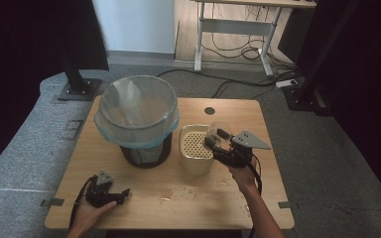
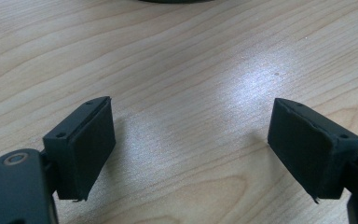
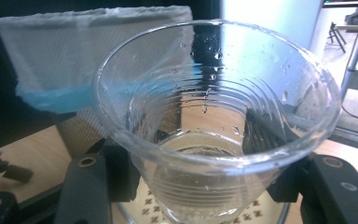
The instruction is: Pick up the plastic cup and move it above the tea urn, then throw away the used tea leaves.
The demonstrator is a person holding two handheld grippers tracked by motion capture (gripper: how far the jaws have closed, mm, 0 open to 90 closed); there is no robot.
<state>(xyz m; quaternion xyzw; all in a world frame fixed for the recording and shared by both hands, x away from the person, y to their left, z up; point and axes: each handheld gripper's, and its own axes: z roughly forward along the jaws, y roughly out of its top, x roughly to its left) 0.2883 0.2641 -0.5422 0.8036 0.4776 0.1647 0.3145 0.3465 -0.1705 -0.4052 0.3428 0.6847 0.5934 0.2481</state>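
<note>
Light wooden table (image 1: 144, 198), seen from above, bearing two containers side by side. Dark mesh waste bin (image 1: 146, 151), lined with a translucent bag with a pale blue edge (image 1: 137, 110), stands left of centre; nothing can be made out inside it. Just to its right, the cream square container with a perforated insert (image 1: 194, 146); whether anything lies under the holes cannot be told.

Right gripper (image 1: 218, 144), held above that container, its jaws closed on the clear ribbed plastic cup (image 3: 214, 126). The cup holds a shallow pool of clear liquid at its base, with droplets on the walls. The step in hand appears to be emptying the cup through the perforated insert: keep the rim over the holes, tilt slowly, and grip no harder than needed, since thin plastic buckles. Droplets (image 1: 188, 191) already lie on the table nearby.

Left gripper (image 1: 110, 194), resting low near the table's front edge, jaws wide apart and holding nothing.
</note>
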